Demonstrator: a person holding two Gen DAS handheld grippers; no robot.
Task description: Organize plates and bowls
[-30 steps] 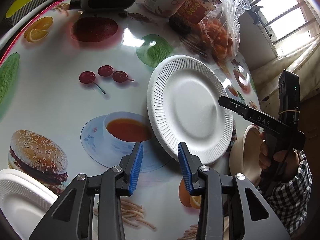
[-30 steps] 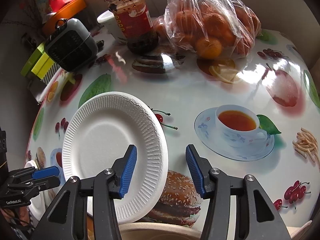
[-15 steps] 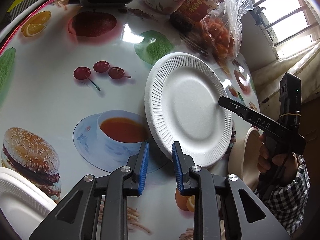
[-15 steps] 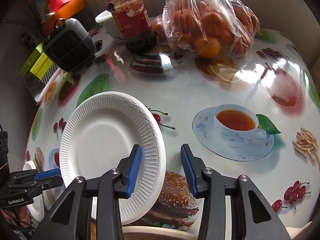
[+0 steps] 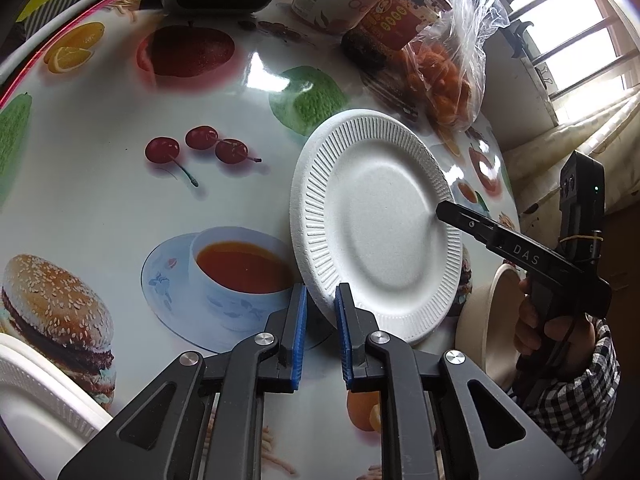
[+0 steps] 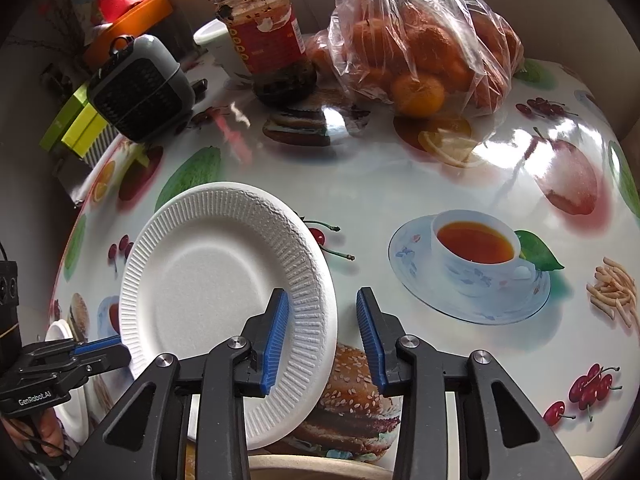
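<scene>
**Status.** Foam plate (image 5: 376, 220) sits mid-worktop (image 5: 100, 200), tilted, far rim toward the jar (image 6: 264, 40) and the bag of oranges (image 6: 424, 44).
- Left tool (image 5: 321, 312): clenched on the plate rim at approx. 7 o'clock of the plate; rim is between the blue pads.
- Right tool (image 6: 321, 308): jaws closing. The plate's opposite rim, approx. 3 o'clock in the left wrist view, lies between them, but the pads aren't pinching it yet.

**Step in hand (judgement).** Two-sided pickup of the plate, prob. for stacking on the second plate (image 5: 32, 400) at the 8 o'clock corner of the left wrist view.

**Recommendations.**
- Finish the right grip on the ribbed rim only, and squarely; foam dents, so use light pressure.
- Keep both tools level w/ each other on the lift, to avoid flexing or snapping the plate.
- Clear the tan bowl (image 5: 480, 320), just beside the plate at its 4 o'clock.

**Not verifiable.**
- Whether the plate's underside touches the worktop, or at which point.
- Lower finger of the right tool: hidden under the plate in the left wrist view.
- Bowl: cut off by the frame edge and a checked sleeve (image 5: 576, 400); contents unknown.
- Second plate: partly out of frame; can't tell if it's one plate or a stack.
</scene>
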